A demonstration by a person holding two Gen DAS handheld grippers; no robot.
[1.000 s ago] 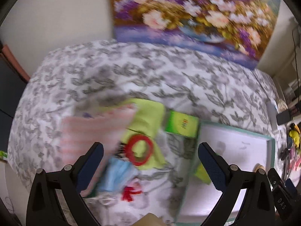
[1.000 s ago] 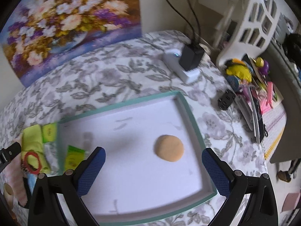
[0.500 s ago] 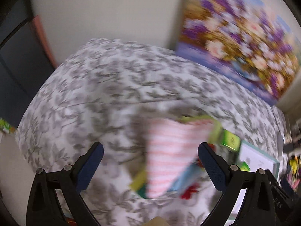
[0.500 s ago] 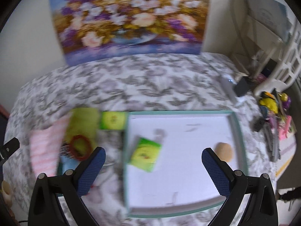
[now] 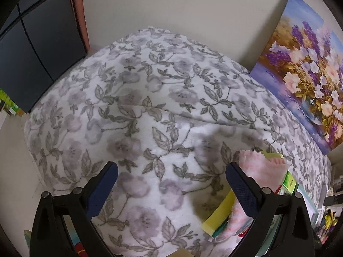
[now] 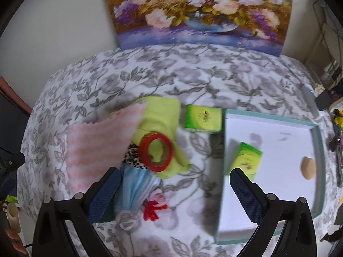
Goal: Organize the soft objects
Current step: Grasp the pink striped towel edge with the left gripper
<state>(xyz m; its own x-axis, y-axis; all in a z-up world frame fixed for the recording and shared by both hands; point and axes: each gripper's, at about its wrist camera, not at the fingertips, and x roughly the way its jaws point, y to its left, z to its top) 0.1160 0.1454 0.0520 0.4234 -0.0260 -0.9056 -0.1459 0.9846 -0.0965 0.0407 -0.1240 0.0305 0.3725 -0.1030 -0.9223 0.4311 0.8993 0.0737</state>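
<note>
In the right wrist view a pile lies on the floral bedspread (image 6: 193, 75): a pink striped cloth (image 6: 96, 143), a yellow-green cloth (image 6: 160, 113), a red ring (image 6: 155, 152), a light blue cloth (image 6: 137, 186) and a small red-tied item (image 6: 154, 205). A white tray with a teal rim (image 6: 315, 128) holds a green packet (image 6: 246, 160) and a tan round puff (image 6: 308, 168). My right gripper (image 6: 173, 192) is open above the pile's right edge. My left gripper (image 5: 171, 186) is open over bare bedspread, with the pink cloth (image 5: 261, 169) and a yellow sponge (image 5: 220, 216) at its right finger.
A green box (image 6: 203, 117) lies between the pile and the tray. A flower painting (image 6: 201, 12) leans on the wall behind the bed. A dark cabinet (image 5: 32, 49) stands at the left, and cluttered items (image 6: 336, 128) lie at the right bed edge.
Both grippers have swung left. The left view now looks at bare bedspread with the pile at its right edge. The right view has moved from the tray to the pile.
</note>
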